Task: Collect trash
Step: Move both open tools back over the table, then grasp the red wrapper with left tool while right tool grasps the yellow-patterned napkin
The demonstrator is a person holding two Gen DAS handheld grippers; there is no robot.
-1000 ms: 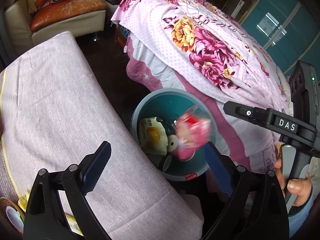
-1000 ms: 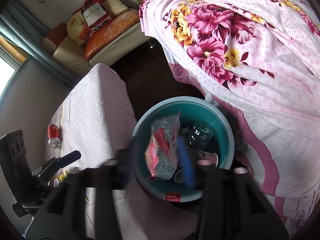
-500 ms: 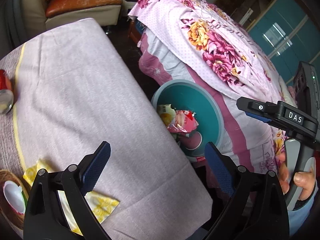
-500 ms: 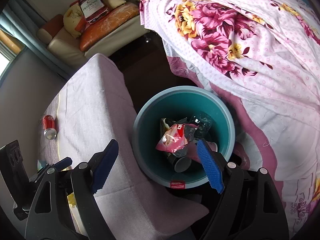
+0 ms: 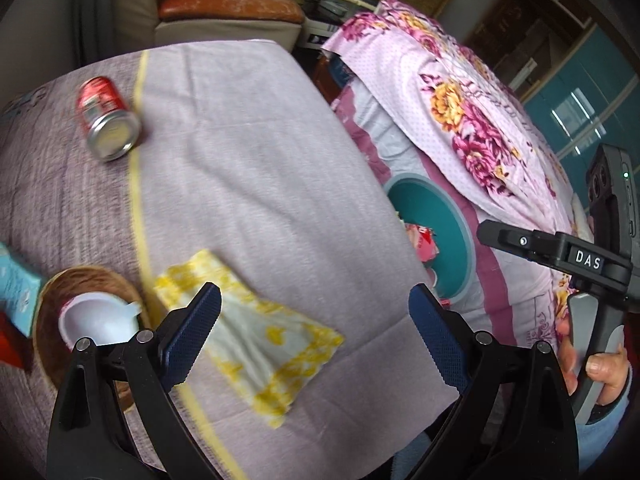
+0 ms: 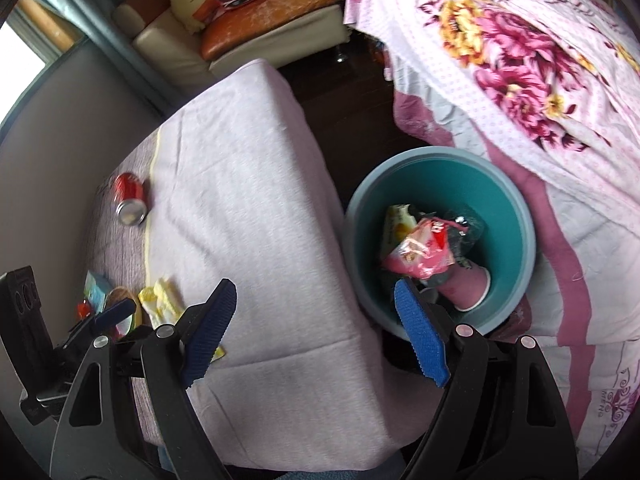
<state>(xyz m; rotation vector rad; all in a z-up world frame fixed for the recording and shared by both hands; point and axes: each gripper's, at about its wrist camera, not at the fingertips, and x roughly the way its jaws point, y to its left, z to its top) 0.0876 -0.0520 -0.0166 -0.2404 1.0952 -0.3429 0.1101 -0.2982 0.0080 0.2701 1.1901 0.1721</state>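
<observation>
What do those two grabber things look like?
Both are black plastic. The left gripper and right gripper each have two arms with silver rivets, ending in blue bumpy pads on the jaws. In the left view, the right gripper's side shows a white "DAS" label, and the hand on its handle wears a light blue sleeve.

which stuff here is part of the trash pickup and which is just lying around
Part of the job:
- teal bin, already holding a red wrapper and a pink cup
- red can lying on its side on the table
- yellow-and-white wrapper on the table

Just lying about:
- floral bedspread
- cushioned sofa
- lilac tablecloth
- woven basket
</observation>
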